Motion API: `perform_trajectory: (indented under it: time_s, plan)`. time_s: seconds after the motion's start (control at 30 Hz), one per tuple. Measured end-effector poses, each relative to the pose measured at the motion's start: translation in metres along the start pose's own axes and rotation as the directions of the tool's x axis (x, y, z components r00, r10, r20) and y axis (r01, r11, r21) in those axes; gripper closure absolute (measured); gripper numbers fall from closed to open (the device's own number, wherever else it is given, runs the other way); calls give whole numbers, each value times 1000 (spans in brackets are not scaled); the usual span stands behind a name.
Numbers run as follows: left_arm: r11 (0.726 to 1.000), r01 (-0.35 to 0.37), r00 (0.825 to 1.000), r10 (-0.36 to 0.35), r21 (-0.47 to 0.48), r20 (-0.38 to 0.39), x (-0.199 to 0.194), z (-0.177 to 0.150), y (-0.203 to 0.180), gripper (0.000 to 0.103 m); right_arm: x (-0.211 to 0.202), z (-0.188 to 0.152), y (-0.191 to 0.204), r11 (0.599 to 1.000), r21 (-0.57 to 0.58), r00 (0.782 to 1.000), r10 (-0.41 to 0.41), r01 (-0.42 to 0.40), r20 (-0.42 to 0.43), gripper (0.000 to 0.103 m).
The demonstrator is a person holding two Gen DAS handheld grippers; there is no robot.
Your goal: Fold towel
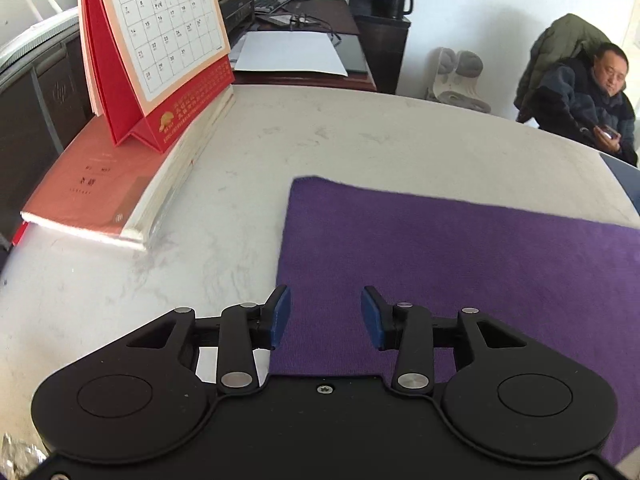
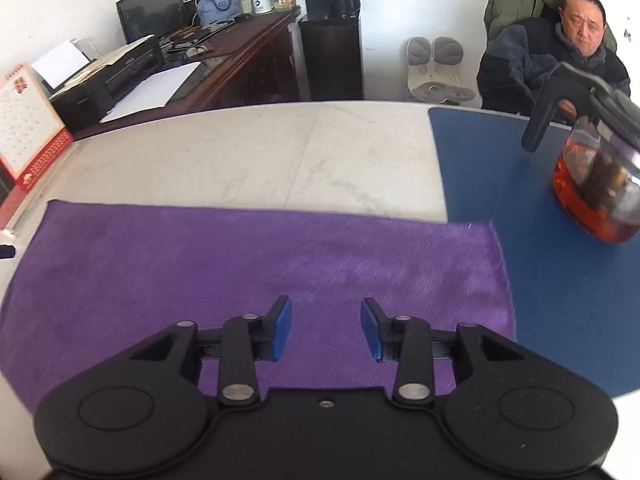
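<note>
Closest to the left wrist lens, the left gripper (image 1: 325,318) hangs with its blue pads spread and nothing between them, and under it lies the purple towel (image 1: 460,264), flat on the pale table (image 1: 340,140). Its left edge runs straight up to a clean far corner, with no crease or doubled layer showing on this side, so the folding looks not yet begun or at most barely under way. A red desk calendar (image 1: 156,52) stands on a thick book (image 1: 100,188) well to the left, clear of the cloth. Cut off here is the towel's right side, and its near edge is hidden under the gripper body. Over to the right wrist view: the right gripper (image 2: 325,328) also has its pads apart, empty, hovering over the towel (image 2: 260,264). The cloth's right end overlaps a blue mat (image 2: 500,168), and its far edge lies straight and single. A glass teapot (image 2: 592,184) sits on the mat, well apart from the towel. Whether the near hem is doubled I cannot tell; it is hidden below the gripper. Every fold appears left to do. A seated person (image 2: 560,56) looks on beyond the table.
</note>
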State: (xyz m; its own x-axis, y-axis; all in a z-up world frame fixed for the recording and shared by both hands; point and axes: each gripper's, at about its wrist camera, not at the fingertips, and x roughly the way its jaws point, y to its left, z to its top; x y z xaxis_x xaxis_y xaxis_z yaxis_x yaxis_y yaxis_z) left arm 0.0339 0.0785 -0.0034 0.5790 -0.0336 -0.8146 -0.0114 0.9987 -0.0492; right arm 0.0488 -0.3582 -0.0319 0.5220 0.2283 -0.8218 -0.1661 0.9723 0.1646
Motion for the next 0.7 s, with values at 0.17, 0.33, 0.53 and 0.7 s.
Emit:
perform_trajectory:
  time_s: [0.17, 0.33, 0.53, 0.7]
  plan:
    - [999, 1, 997, 3, 53, -79, 0, -50, -18, 63, -3, -33, 19, 998, -64, 999, -19, 16, -41, 67]
    - [998, -48, 997, 50, 35, -61, -6, -67, -19, 62, 12, -44, 33, 987, -159, 994, -41, 25, -98, 67]
    - [997, -83, 995, 82, -10, -62, -23, -88, -15, 62, 13, -47, 37, 967, -256, 996, -22, -2, -90, 65]
    - [989, -139, 990, 138, -57, -30, -47, -99, -10, 63, 8, -42, 33, 958, -286, 997, 10, -33, -82, 68]
